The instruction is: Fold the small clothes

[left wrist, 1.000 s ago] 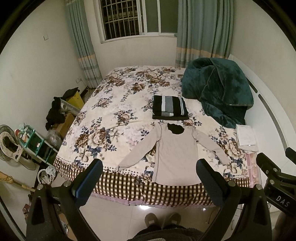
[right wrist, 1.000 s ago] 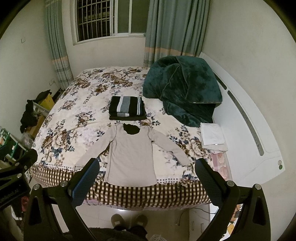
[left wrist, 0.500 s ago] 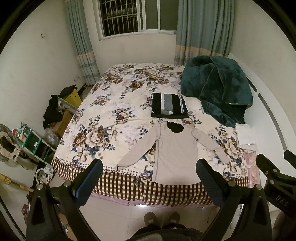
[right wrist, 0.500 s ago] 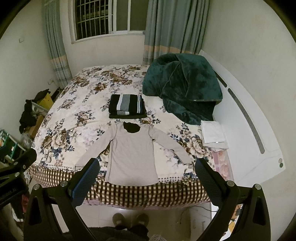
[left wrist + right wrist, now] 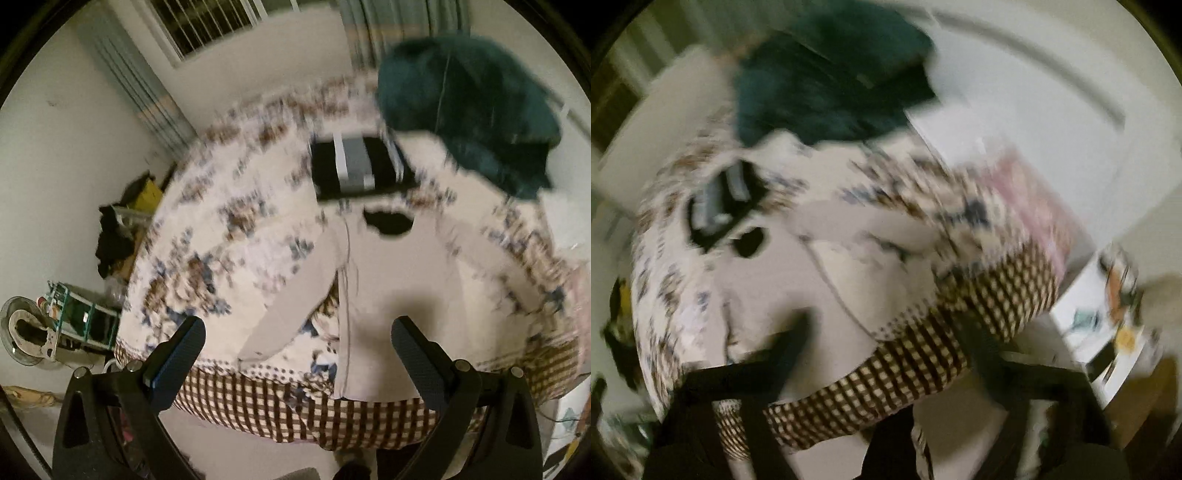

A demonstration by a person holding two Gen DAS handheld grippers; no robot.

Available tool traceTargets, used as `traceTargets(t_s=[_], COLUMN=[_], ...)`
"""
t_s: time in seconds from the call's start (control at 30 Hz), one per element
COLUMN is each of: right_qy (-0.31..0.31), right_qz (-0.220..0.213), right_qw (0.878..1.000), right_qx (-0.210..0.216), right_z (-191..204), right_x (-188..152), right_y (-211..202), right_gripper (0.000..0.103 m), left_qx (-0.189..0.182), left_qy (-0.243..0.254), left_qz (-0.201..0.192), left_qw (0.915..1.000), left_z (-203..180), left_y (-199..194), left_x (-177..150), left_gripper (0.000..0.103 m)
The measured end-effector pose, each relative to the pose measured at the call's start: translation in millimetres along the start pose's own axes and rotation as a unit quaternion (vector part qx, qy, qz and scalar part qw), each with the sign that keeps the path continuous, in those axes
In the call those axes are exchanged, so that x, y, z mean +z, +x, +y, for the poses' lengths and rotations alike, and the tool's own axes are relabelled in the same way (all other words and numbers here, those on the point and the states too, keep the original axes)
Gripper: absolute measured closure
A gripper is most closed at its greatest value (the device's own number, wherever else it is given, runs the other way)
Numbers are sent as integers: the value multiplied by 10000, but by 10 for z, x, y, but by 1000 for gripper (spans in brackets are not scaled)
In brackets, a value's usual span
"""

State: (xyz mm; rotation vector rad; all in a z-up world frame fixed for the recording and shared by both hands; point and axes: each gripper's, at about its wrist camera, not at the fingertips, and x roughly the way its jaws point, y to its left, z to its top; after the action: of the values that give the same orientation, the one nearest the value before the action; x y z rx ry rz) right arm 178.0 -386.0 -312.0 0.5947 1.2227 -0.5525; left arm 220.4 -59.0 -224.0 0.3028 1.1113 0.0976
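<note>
A beige long-sleeved shirt (image 5: pixel 399 295) lies flat on the floral bed (image 5: pixel 229 236), sleeves spread, hem at the near checked edge; it also shows blurred in the right wrist view (image 5: pixel 798 288). A folded black, grey and white striped garment (image 5: pixel 358 168) lies just behind its collar. My left gripper (image 5: pixel 295 350) is open and empty, above the shirt's left sleeve and hem. My right gripper (image 5: pixel 882 343) is open and empty, over the shirt's right side near the bed edge; this view is heavily blurred.
A dark green blanket (image 5: pixel 472 103) is heaped at the back right of the bed. Clutter and a green rack (image 5: pixel 77 314) stand on the floor to the left. A white bedside unit (image 5: pixel 1108 325) stands to the right of the bed.
Both grippers have moved forward and down toward the bed, so the shirt looms larger. The right wrist view has swung and tilted right. Both stay open.
</note>
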Motion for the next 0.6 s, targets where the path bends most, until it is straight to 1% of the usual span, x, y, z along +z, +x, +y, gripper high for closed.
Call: traceTargets(t_s=[0.03, 0.07, 0.1, 0.13, 0.17, 0.2, 0.23, 0.3, 0.33, 0.37, 0.4, 0.43, 0.47, 0.5, 0.53, 0.57, 0.6], right_qy=[242, 605, 843, 1115, 1475, 1711, 1949, 2345, 2519, 2696, 2906, 3030, 3218, 3365, 3400, 3437, 3447], right_qz=[124, 226, 269, 334, 447, 524, 603, 728, 805, 896, 934, 975, 1032, 1064, 1024, 780, 623], right_qw=[9996, 9979, 9961, 9930, 9874, 9826, 9771, 9663, 9608, 9549, 9470, 9412, 9338, 9283, 9284, 9299, 9313], right_qx=[-61, -20, 62, 180, 368, 495, 612, 775, 834, 860, 1005, 1134, 1175, 1171, 1095, 1047, 997], right_z=[-164, -384, -505, -639, -809, -890, -956, -1028, -1024, -1023, -1027, -1025, -1027, -1021, -996, -979, -963], right_x=[127, 270, 351, 449, 554, 601, 656, 761, 771, 787, 815, 842, 849, 843, 849, 867, 871], right_y=[328, 720, 957, 1240, 1596, 1829, 2098, 2631, 2854, 3062, 3311, 3533, 3754, 3892, 3946, 3952, 3919], right_gripper=[61, 61, 58, 56, 54, 51, 50, 49, 48, 44, 41, 41, 41, 41, 41, 48, 78], left_qx=[26, 30, 60, 118, 164, 144, 164, 190, 201, 211, 200, 194, 195, 172, 156, 128, 58], left_qy=[43, 67, 86, 118, 152, 132, 116, 28, -4, -100, -170, -229, -270, -316, -328, -323, -314], left_qz=[206, 407, 571, 678, 869, 1050, 1134, 1332, 1404, 1500, 1558, 1634, 1696, 1774, 1851, 1932, 2004], left_qw=[9998, 9991, 9983, 9976, 9960, 9943, 9933, 9909, 9899, 9884, 9874, 9861, 9850, 9835, 9820, 9805, 9792], left_z=[-106, -226, -336, -408, -518, -610, -645, -782, -816, -862, -889, -926, -954, -999, -1027, -1076, -1119], left_y=[257, 504, 736, 886, 1145, 1400, 1541, 1990, 2120, 2352, 2492, 2655, 2769, 2941, 3060, 3167, 3269], left_x=[34, 65, 106, 136, 171, 198, 215, 243, 260, 259, 252, 254, 235, 220, 194, 196, 178], left_gripper=[0, 0, 0, 0, 0, 0, 0, 0, 0, 0, 0, 0, 0, 0, 0, 0, 0])
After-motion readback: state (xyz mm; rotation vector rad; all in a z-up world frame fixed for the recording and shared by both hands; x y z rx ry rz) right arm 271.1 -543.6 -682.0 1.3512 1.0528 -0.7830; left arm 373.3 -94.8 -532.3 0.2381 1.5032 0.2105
